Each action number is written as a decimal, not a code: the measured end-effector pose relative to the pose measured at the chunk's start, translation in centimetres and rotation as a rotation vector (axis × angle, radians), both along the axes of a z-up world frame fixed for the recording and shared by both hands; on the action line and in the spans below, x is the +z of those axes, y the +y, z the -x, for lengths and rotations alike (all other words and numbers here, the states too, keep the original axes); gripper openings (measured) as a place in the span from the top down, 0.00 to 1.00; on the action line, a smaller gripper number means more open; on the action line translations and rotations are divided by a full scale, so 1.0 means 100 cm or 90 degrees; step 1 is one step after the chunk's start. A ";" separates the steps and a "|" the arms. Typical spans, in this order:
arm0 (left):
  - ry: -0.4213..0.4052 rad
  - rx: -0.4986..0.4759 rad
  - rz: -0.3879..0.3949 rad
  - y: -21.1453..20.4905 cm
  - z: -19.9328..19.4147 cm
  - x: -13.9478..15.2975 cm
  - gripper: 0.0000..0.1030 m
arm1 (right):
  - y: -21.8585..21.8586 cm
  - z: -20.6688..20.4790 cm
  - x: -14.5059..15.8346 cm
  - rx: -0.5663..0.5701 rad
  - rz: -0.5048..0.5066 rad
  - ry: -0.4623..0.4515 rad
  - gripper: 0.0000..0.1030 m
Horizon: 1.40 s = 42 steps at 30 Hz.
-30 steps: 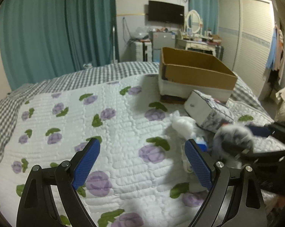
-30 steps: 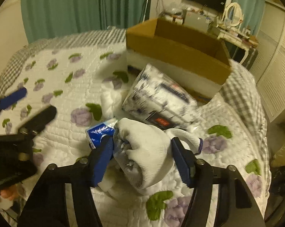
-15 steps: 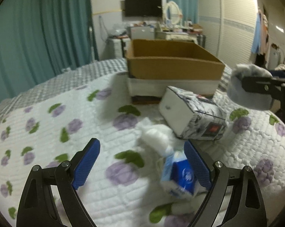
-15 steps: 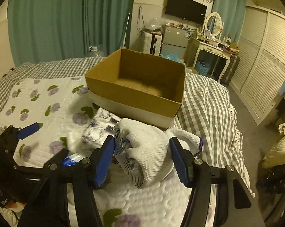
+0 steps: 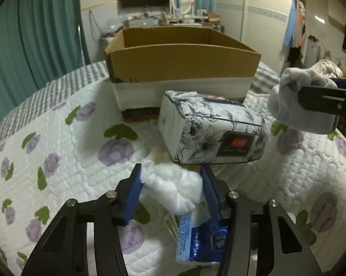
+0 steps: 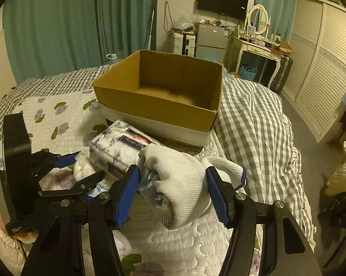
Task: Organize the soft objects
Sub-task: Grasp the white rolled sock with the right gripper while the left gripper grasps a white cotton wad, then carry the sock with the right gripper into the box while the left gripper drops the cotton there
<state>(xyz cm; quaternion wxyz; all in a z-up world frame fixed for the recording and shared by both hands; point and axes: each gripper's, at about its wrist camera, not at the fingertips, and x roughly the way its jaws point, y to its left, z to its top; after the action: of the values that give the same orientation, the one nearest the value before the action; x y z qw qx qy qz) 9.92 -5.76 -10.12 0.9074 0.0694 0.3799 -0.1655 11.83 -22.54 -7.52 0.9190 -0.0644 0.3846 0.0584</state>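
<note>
On the bed (image 5: 64,161), going left to right, there are one wad of white cotton (image 5: 170,188), one blue tissue packet (image 5: 197,239), one floral-printed tissue pack (image 5: 209,133), one cardboard box (image 5: 179,69) and one bundle of white knit gloves (image 6: 175,184).

The left gripper (image 5: 171,195) has its jaws drawn in narrow around the cotton wad, the blue pads pressing both of its sides. The wad sits low over the quilt, just above the blue tissue packet, which lies partly under the right-hand finger. Just beyond it, the floral tissue pack rests on the quilt against the front of the cardboard box. The box stands open and upright farther back; its floor shows bare in the right wrist view.

The right gripper (image 6: 173,193) has its jaws at a middling gap, clamped on the glove bundle. The bundle is held off the quilt, to the right of the floral pack and in front of the box's near right corner.
</note>
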 end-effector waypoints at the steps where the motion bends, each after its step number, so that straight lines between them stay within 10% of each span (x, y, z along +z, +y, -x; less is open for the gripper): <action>1: -0.006 -0.002 0.006 0.002 0.002 0.002 0.59 | 0.001 0.001 0.000 0.002 0.002 -0.001 0.42; 14: -0.106 0.030 -0.001 0.033 0.037 0.072 0.61 | 0.022 0.025 0.019 0.025 0.013 -0.057 0.42; 27: -0.218 0.015 0.021 0.026 -0.002 0.173 0.61 | 0.032 0.004 0.138 0.060 -0.040 -0.202 0.42; 34: -0.206 -0.023 0.039 0.005 -0.066 0.169 0.61 | 0.033 -0.060 0.160 0.071 -0.089 -0.207 0.42; 42: -0.156 -0.019 -0.018 -0.020 -0.137 0.103 0.60 | 0.006 -0.131 0.108 0.037 -0.150 -0.173 0.42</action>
<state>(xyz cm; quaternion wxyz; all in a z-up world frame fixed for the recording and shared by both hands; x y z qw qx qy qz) 23.60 -7.81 0.16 0.9434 0.1079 0.2675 -0.1639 24.97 -21.91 3.24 0.9616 0.0254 0.2454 0.1204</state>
